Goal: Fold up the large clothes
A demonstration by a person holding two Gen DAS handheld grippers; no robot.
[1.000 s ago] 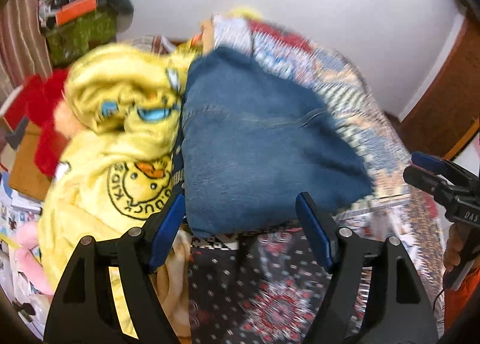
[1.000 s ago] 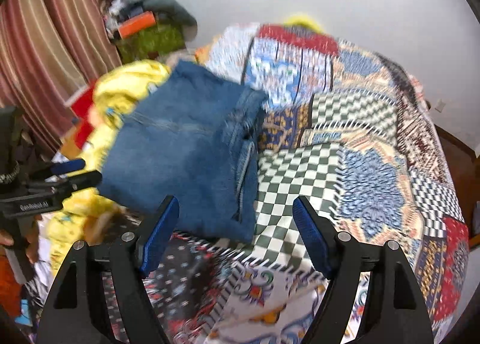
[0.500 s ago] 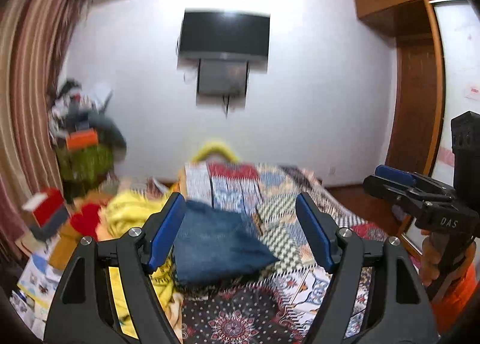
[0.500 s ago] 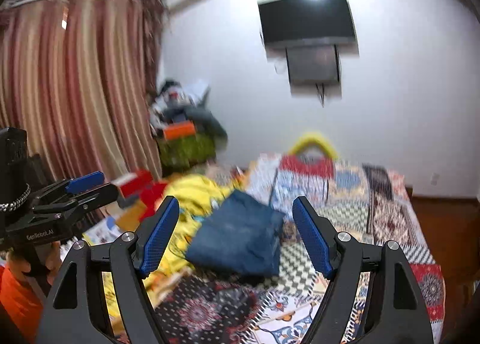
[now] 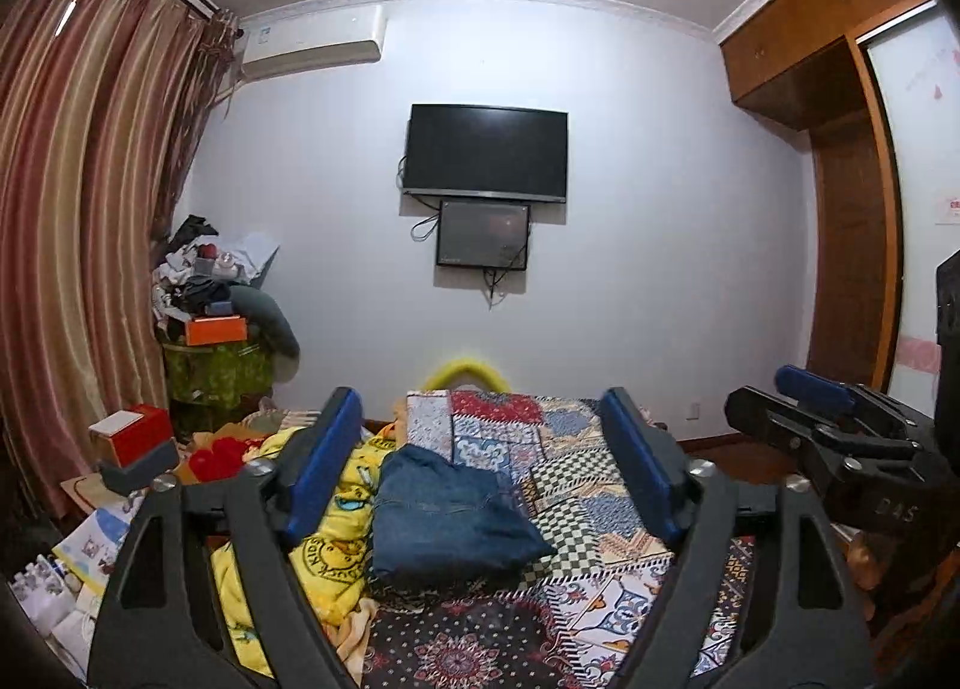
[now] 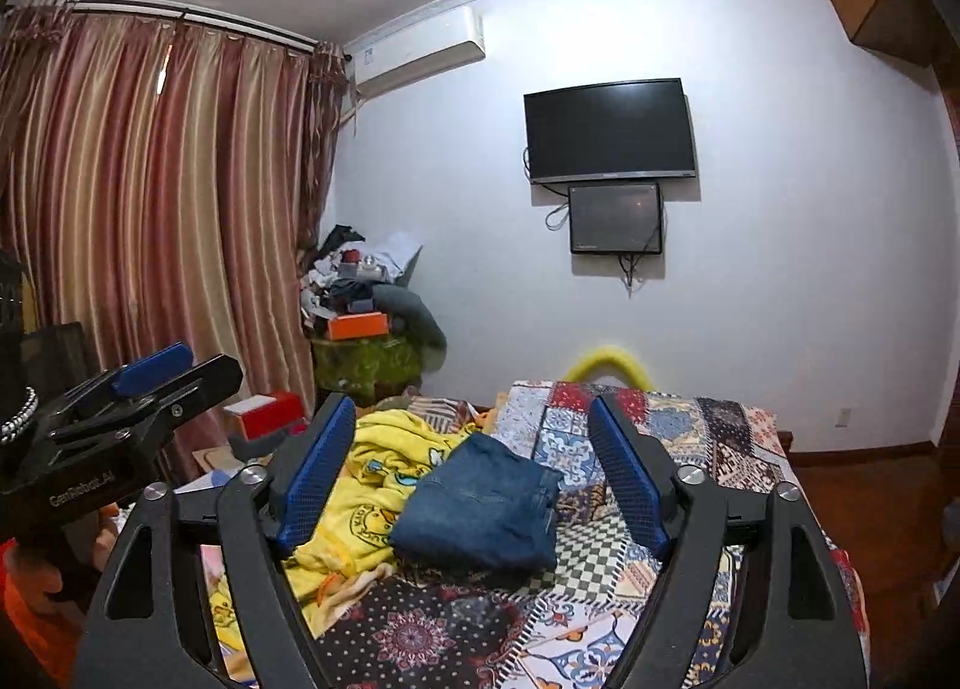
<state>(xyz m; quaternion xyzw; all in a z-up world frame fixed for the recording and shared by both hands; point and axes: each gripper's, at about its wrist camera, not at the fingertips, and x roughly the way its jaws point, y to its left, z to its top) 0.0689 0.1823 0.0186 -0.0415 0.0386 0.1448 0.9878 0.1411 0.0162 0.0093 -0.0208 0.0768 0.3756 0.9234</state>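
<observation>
the folded jeans sit on the patchwork bedspread, ahead of and below both tools, touching the yellow blanket heaped along their left edge. the left gripper points about level across the room, its jaws spreading wider with nothing between them. the right gripper tips slightly down, its jaws also widening on empty air. both hang well back from the bed. the denim bundle looks squarish, its longer side running away toward the far wall. it lies a bit left of centre, so the left hand seems nearer, though the difference is slight. the fold looks finished to me.
</observation>
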